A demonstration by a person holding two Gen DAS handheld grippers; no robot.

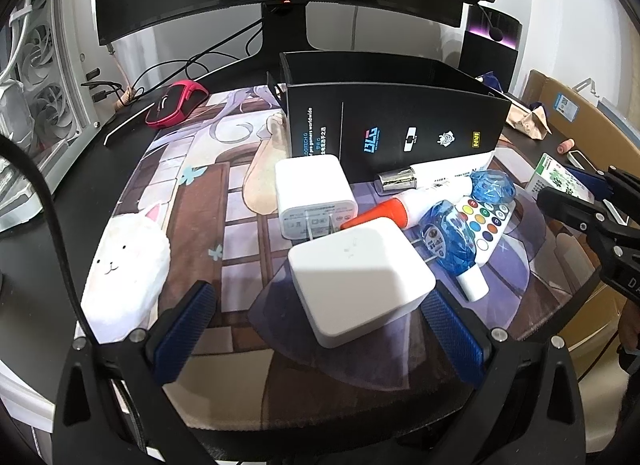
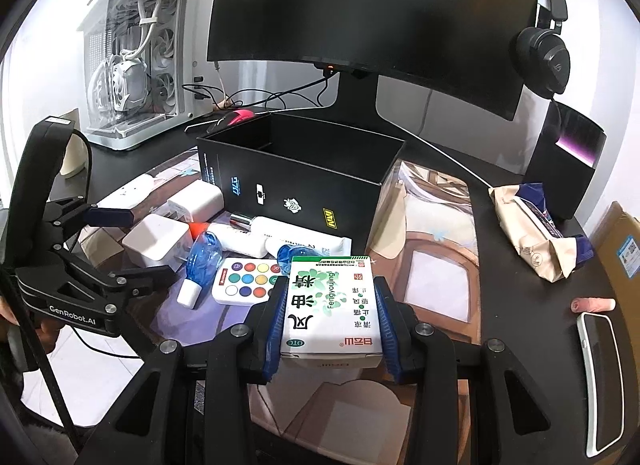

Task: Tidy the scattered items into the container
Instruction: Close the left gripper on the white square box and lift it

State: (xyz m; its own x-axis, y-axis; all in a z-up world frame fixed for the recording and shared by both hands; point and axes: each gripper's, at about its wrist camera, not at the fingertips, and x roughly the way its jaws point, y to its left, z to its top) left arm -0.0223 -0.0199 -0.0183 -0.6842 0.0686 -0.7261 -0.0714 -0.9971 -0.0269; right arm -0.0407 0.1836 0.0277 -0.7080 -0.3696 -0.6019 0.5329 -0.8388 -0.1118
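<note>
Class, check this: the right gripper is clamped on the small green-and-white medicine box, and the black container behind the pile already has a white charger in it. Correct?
Not quite. The right gripper does clamp the medicine box, but the black container shows nothing inside in the right wrist view; both white chargers lie on the mat.

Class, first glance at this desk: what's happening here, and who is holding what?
A person is tidying desk clutter into the open black box. The right gripper is clamped on a small green-and-white medicine carton, lifted off the mat. The left gripper is open, its fingers either side of a white charger block. Another charger, tubes and a colour-button remote remain outside the box.
</note>
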